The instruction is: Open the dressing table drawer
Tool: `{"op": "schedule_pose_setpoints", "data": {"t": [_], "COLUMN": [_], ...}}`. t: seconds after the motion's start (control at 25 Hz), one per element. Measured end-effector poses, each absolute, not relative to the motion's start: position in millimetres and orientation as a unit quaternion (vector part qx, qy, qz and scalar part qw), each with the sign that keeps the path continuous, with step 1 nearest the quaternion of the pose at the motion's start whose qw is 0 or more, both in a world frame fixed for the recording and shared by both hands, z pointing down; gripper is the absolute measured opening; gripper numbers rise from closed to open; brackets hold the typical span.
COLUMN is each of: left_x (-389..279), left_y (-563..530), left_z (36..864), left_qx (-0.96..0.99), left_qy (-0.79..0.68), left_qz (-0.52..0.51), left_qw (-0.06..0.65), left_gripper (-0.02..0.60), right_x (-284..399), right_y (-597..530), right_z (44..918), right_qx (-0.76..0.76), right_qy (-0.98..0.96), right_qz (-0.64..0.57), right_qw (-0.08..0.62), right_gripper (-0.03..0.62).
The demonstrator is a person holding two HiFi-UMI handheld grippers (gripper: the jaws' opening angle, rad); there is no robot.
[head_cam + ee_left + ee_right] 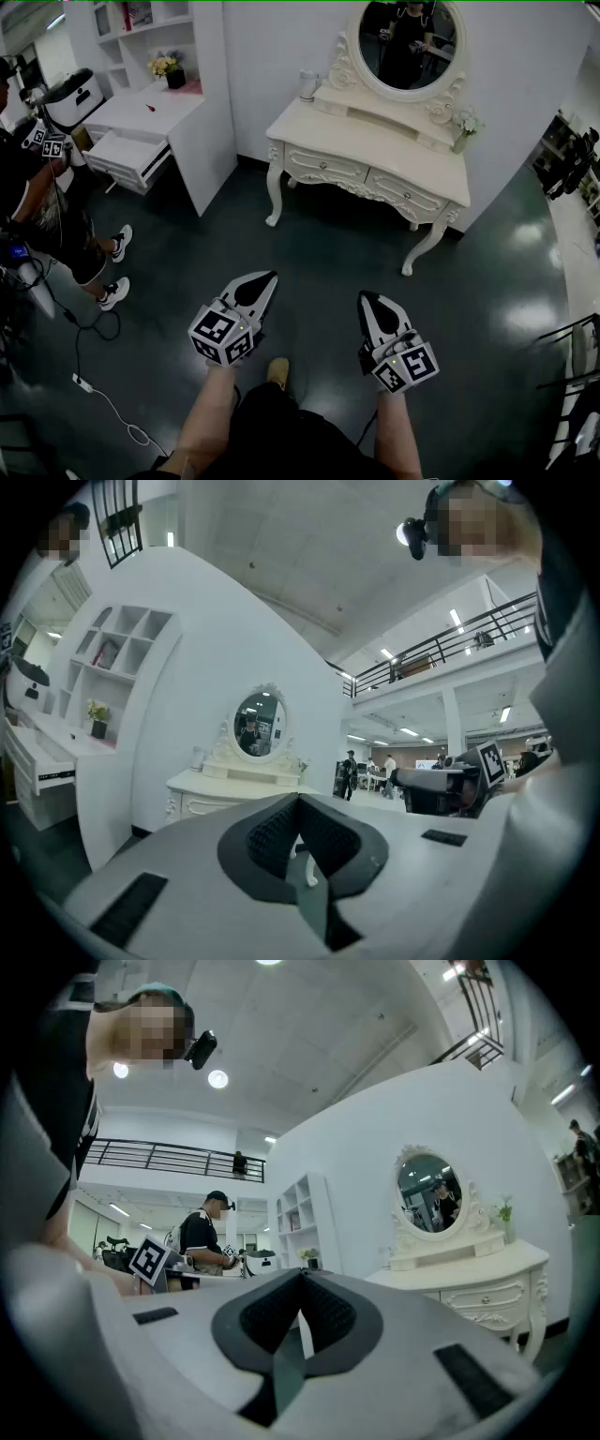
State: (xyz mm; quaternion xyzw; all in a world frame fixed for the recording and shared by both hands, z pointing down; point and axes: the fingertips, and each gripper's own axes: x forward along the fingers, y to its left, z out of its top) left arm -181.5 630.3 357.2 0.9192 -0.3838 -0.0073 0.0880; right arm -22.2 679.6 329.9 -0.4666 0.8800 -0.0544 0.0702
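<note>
Drawers (326, 167): we see two cream fronts, carved with scrollwork and small knobs, both shut, side by side under the surface's (375, 141) front edge.
Left tool (267, 279): clenched on nothing; white shell, black ribbed pads (272, 838); well apart from the surface.
Right tool (367, 298): likewise clenched, empty.

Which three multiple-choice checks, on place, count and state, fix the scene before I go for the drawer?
1. Where is the dressing table?
A. Ahead, across the dark floor
B. Out of sight
C. Directly under the camera
2. How many drawers on its front?
A. One
B. Two
C. Four
3. What state are they in?
A. Left pulled out
B. Right pulled out
C. Both closed
Key: 1 A, the left gripper and right gripper are held well short of it; 2 B, left drawer and right drawer sit side by side; 3 C, both fronts lie flush.
</note>
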Motion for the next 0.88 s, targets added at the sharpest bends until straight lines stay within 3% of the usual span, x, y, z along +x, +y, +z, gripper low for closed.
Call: {"op": "schedule_pose_setpoints", "data": {"t": [0.88], "left_x": [-206.3], "left_y": [432.8], "left_z": [362.5], "left_qx": [0.926], "left_qy": [-0.367], "left_qz": [-0.019], "left_qw": [0.085], "left_gripper": [0.009], "right_x": [-54.8], "right_y": [487.6], "right_z": [350.4], "right_qx": [-0.491], "right_qy": [0.866], "right_qz": [-0.062], "right_qw": [0.076], "right_gripper": [0.005]}}
